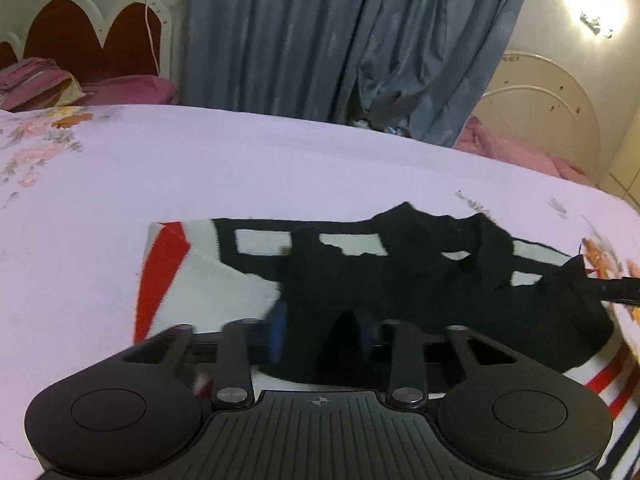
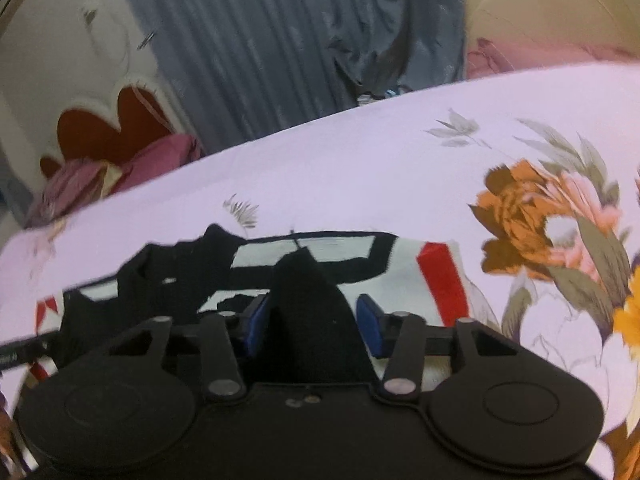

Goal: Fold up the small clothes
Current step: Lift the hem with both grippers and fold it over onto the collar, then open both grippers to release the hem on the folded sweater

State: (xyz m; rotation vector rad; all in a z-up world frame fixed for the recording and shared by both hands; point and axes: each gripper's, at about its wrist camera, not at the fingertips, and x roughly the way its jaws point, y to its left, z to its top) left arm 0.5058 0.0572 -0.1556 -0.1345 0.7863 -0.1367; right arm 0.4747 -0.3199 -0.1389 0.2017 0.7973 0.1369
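Note:
A small black collared shirt (image 1: 432,280) lies across a white mat with black and red patterns (image 1: 224,264) on the bed. My left gripper (image 1: 324,336) is shut on the shirt's near left part, with cloth draped over its blue pads (image 1: 278,332). My right gripper (image 2: 312,320) holds the shirt's other end (image 2: 308,304) between its blue pads (image 2: 370,324); black cloth fills the gap. The right gripper's finger also shows at the right edge of the left wrist view (image 1: 616,288).
The bed has a pale lilac sheet (image 1: 280,168) with orange and pink flowers (image 2: 532,216). Pink pillows (image 1: 120,90) and a red and white headboard (image 1: 92,36) stand at the far left. Blue-grey curtains (image 1: 340,40) hang behind the bed.

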